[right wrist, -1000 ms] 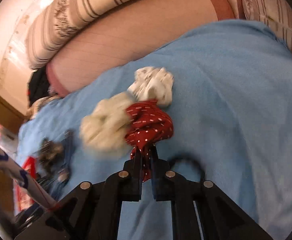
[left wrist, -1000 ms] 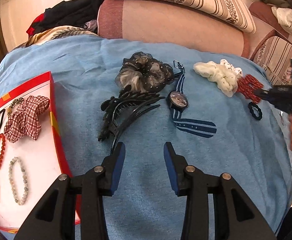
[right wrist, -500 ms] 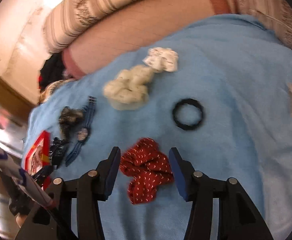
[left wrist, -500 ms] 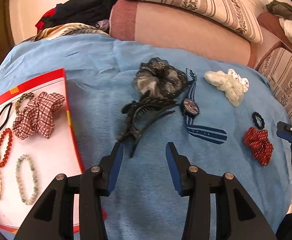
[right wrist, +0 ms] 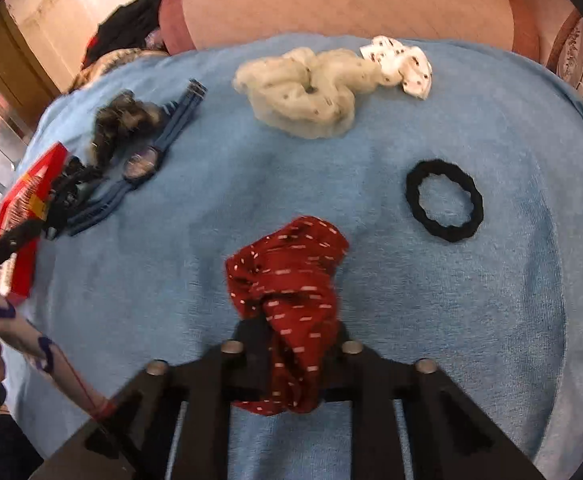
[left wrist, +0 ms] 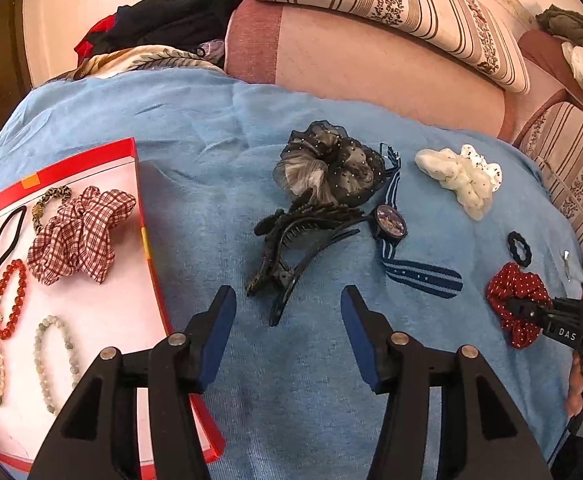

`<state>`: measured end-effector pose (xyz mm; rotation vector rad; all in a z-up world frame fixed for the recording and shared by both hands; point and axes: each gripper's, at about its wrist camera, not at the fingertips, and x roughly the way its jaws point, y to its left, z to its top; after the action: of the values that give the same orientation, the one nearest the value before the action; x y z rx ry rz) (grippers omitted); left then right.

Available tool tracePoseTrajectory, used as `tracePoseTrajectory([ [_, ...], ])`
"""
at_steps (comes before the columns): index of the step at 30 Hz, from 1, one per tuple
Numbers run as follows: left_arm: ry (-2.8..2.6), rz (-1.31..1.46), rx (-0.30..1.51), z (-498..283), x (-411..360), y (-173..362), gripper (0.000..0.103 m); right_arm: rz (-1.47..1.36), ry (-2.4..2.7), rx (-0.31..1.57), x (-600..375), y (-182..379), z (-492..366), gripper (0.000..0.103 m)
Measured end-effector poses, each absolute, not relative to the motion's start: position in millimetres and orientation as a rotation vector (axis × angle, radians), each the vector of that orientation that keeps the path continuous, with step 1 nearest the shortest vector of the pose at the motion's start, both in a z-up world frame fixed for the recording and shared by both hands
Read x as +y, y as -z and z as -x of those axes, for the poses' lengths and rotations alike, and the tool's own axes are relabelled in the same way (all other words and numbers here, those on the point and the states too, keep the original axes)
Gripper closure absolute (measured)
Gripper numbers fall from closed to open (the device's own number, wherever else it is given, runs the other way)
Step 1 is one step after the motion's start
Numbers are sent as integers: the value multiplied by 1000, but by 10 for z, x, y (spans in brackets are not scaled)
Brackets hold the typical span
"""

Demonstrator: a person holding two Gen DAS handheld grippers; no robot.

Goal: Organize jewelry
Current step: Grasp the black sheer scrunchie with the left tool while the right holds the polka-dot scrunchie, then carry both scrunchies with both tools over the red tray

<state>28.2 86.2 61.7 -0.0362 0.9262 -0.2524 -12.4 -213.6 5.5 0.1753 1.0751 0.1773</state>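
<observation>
My right gripper (right wrist: 291, 332) is shut on a red dotted scrunchie (right wrist: 291, 280), seen also in the left wrist view (left wrist: 515, 292) at the right. My left gripper (left wrist: 287, 320) is open and empty, hovering just short of a black hair claw (left wrist: 291, 248). A red-rimmed white tray (left wrist: 103, 312) at the left holds a plaid scrunchie (left wrist: 79, 236), bead bracelets (left wrist: 9, 300) and a black hair tie (left wrist: 1, 248). On the blue cloth lie a grey-black scrunchie (left wrist: 331, 168), a blue watch (left wrist: 391, 228), a cream scrunchie (right wrist: 303, 92) and a small black hair tie (right wrist: 445, 200).
The blue cloth (left wrist: 211, 140) covers a bed. A pink bolster (left wrist: 371, 60) and striped pillow (left wrist: 391, 0) lie behind it, dark clothes (left wrist: 163, 24) at the back left. A small hairpin (left wrist: 566, 264) lies near the right edge. The tray also shows in the right wrist view (right wrist: 27, 200).
The right gripper, open around the red scrunchie half a second ago, has shut on it. The left gripper has eased back slightly and stays open.
</observation>
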Motion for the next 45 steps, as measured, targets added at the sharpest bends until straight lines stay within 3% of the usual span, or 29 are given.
tracePoseTrajectory([
  [6, 277, 33, 909, -481, 796, -699, 36, -234, -178, 1072, -2243, -36, 142, 92],
  [14, 304, -42, 939, -1073, 377, -773, 30, -247, -194, 1082, -2221, -24, 136, 92],
  [17, 342, -21, 984, -1326, 263, -751, 18, -255, -200, 1085, -2228, -21, 133, 92],
  [20, 272, -62, 1019, -1602, 163, -617, 17, -255, -208, 1086, -2212, -17, 118, 92],
  [21, 265, -55, 1034, -1646, 149, -580, 19, -254, -213, 1087, -2204, -17, 118, 92],
  [24, 246, -35, 1091, -1740, 130, -460, 75, -257, -223, 1089, -2200, -19, 108, 92],
  [27, 259, -33, 1068, -1703, 101, -451, 94, -264, -230, 1087, -2206, -21, 103, 92],
  [40, 338, -39, 893, -679, 194, -1241, 94, -281, -278, 1017, -2137, -250, 312, 92],
  [45, 343, -21, 927, -35, 368, -1123, 94, -265, -327, 1022, -1924, -291, 451, 92],
])
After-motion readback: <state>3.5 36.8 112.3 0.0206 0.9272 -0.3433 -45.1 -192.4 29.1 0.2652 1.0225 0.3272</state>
